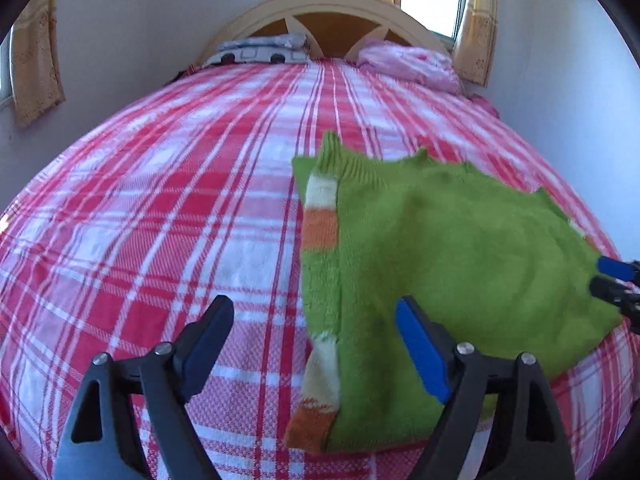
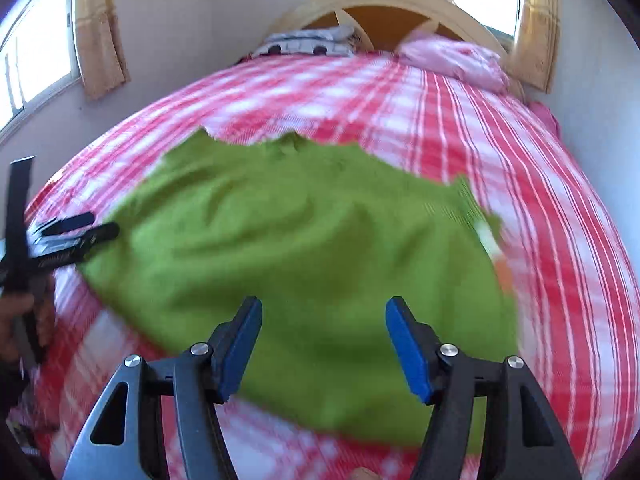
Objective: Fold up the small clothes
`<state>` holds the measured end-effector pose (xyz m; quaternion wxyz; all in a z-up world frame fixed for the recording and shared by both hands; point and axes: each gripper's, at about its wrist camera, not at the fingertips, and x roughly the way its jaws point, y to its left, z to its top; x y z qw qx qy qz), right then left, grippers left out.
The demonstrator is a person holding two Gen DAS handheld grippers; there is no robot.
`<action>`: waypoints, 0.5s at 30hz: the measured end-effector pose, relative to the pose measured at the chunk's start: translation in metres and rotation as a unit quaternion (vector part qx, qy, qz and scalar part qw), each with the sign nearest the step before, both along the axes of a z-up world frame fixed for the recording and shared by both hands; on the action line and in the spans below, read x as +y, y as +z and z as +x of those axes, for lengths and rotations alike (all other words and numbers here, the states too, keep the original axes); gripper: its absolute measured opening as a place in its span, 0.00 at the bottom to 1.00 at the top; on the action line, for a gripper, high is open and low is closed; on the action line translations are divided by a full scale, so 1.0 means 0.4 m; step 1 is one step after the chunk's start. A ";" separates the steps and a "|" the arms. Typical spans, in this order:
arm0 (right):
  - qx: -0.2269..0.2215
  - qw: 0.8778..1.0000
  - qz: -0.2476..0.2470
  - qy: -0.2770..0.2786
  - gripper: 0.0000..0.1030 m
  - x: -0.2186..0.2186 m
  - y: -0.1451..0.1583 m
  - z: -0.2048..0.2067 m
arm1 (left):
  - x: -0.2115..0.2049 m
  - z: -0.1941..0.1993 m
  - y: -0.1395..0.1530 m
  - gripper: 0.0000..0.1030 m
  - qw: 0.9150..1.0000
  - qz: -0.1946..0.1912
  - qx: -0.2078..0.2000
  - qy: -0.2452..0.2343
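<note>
A green knitted sweater lies flat on the bed. Its sleeve with white and orange stripes is folded in along the left edge. My left gripper is open, and that striped edge lies below the gap between its fingers without being pinched. In the right wrist view the left gripper sits at the sweater's left side. My right gripper hangs open over the near part of the sweater with nothing gripped. It appears as the right gripper at the sweater's right edge in the left wrist view.
The bed has a red and white plaid sheet. A wooden headboard, a grey patterned pillow and a pink quilt lie at the far end. Walls and curtains close in on both sides. A hand holds the left gripper.
</note>
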<state>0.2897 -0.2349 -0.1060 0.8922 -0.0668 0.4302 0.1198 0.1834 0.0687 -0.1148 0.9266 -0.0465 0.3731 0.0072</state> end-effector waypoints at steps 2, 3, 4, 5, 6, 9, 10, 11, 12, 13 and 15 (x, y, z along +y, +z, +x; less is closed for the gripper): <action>0.029 0.999 0.018 0.005 0.63 0.022 -0.047 0.038 | -0.011 0.010 0.026 0.95 1.000 0.007 -0.010 0.000; 0.050 0.999 0.010 0.000 0.63 0.022 -0.075 0.049 | -0.018 0.023 0.034 0.97 1.000 0.016 -0.013 0.001; 0.063 0.998 0.005 -0.004 0.64 0.025 -0.097 0.048 | -0.022 0.036 0.035 0.97 1.000 0.023 -0.013 0.000; 0.054 0.999 0.005 -0.005 0.64 0.024 -0.097 0.037 | -0.027 0.050 0.032 0.97 0.999 0.034 -0.013 0.000; 0.059 0.998 -0.003 -0.005 0.64 0.024 -0.091 0.022 | -0.027 0.064 0.023 0.97 0.998 0.053 -0.012 0.008; 0.040 0.999 -0.001 0.005 0.64 0.017 -0.051 -0.014 | -0.008 0.094 -0.015 0.97 0.998 0.059 0.002 0.019; 0.027 0.999 0.015 0.007 0.64 0.007 -0.034 -0.012 | -0.002 0.096 -0.029 0.97 0.998 0.051 0.009 0.023; 0.010 1.000 0.026 -0.001 0.64 -0.011 -0.016 0.000 | 0.003 0.096 -0.039 0.97 0.999 0.043 0.015 0.025; 0.005 0.999 0.031 -0.010 0.64 -0.022 -0.012 0.018 | 0.006 0.095 -0.041 0.97 0.999 0.039 0.015 0.025; 0.007 0.999 0.040 -0.021 0.64 -0.042 -0.013 0.040 | 0.006 0.089 -0.036 0.97 0.999 0.036 0.011 0.027; 0.029 0.996 0.055 -0.064 0.64 -0.108 -0.039 0.093 | 0.012 0.082 -0.033 0.97 0.999 0.030 0.004 0.033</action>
